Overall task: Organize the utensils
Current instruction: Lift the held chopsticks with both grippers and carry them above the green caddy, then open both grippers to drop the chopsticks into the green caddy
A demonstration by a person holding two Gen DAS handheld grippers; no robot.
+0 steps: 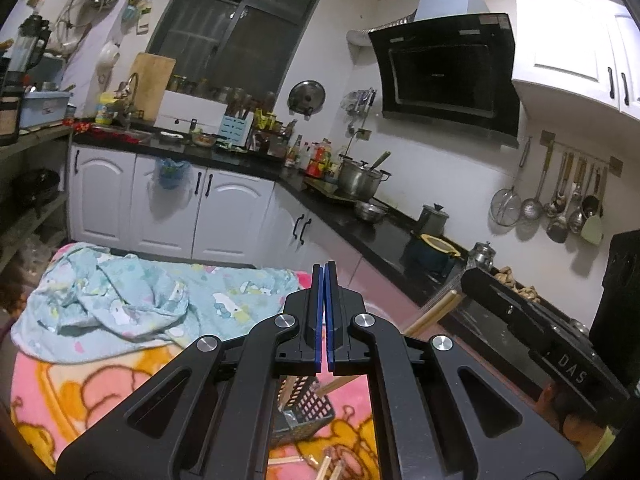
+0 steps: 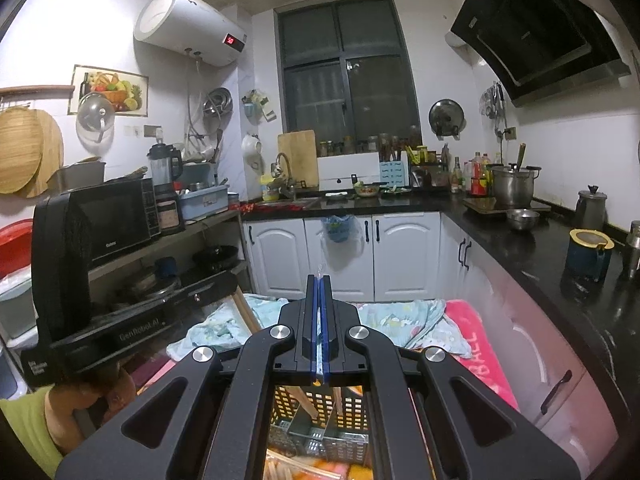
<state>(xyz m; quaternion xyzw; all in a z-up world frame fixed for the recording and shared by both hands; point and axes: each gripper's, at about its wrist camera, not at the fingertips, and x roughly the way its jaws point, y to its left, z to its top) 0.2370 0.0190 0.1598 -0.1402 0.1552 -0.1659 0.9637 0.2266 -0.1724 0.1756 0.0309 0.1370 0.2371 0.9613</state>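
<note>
Left hand-held gripper (image 1: 324, 270) pressed together, right hand-held gripper (image 2: 319, 280) perhaps pinching clear wrapper, above chopsticks (image 2: 306, 404) in basket (image 2: 352, 412).

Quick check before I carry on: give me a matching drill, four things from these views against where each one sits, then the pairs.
Things:
1. mesh basket
2. steel pot
3. ladles
4. blue plastic bag

Places:
A. hanging from a rail on the right wall
B. on the pink blanket, below the tongs, with chopsticks standing in it
C. hanging on a white cupboard door under the sink
D. on the black counter near the sauce bottles

Pairs: 1-B, 2-D, 3-A, 4-C
</note>
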